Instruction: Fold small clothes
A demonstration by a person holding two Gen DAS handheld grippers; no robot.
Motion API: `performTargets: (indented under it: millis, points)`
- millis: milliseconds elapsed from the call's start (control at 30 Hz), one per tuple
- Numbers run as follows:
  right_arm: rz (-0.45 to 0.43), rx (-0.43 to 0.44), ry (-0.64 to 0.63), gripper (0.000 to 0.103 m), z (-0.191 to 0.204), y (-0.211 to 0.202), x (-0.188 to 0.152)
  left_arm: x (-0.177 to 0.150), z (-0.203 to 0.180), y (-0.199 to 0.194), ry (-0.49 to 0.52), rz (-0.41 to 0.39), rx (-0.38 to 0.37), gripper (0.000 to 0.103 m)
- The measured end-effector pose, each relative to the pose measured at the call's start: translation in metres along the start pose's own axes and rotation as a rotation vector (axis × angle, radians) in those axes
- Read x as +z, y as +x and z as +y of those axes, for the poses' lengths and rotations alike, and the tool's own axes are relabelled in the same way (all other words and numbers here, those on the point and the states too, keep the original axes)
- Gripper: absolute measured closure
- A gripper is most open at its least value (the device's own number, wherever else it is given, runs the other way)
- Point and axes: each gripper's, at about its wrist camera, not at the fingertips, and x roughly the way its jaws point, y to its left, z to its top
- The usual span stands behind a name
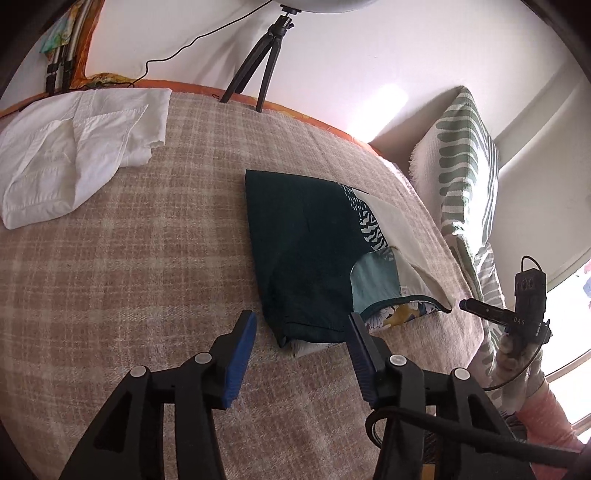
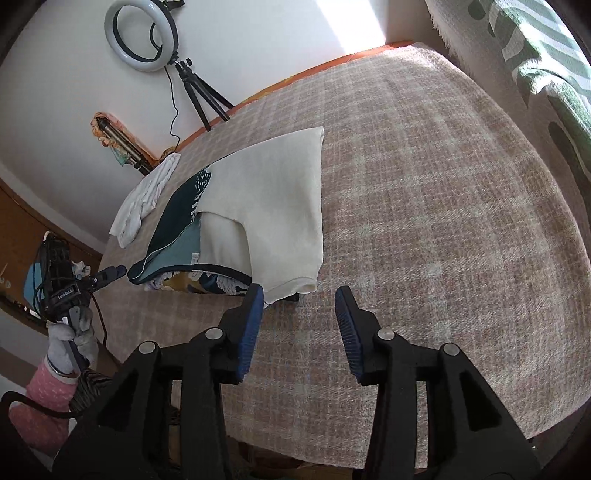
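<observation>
A folded garment, dark teal with cream and patterned panels (image 1: 314,254), lies on the checked blanket; in the right wrist view its cream side (image 2: 266,206) faces me. My left gripper (image 1: 301,330) is open and empty, its fingertips just short of the garment's near edge. My right gripper (image 2: 300,301) is open and empty, its left fingertip (image 2: 255,299) beside the cream sleeve's hem. Each gripper shows in the other's view, the right one (image 1: 480,308) near the garment's corner, the left one (image 2: 110,275) likewise.
A folded white garment (image 1: 74,147) lies at the far left of the blanket (image 1: 147,277). A ring light on a tripod (image 2: 142,35) stands at the far edge. A green-striped cushion (image 1: 465,166) leans at the right.
</observation>
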Motion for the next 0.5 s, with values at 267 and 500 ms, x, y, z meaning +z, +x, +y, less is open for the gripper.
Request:
performTargets:
  millis: [267, 500]
  points:
    - [0.06, 0.116, 0.162, 0.06, -0.015, 0.028, 0.0, -0.006, 0.042, 0.015, -0.297, 0.013, -0.129, 0.055]
    - [0.055, 0.134, 0.169, 0.094, -0.013, 0.032, 0.003, -0.008, 0.035, 0.024, -0.305, 0.016, -0.144, 0.094]
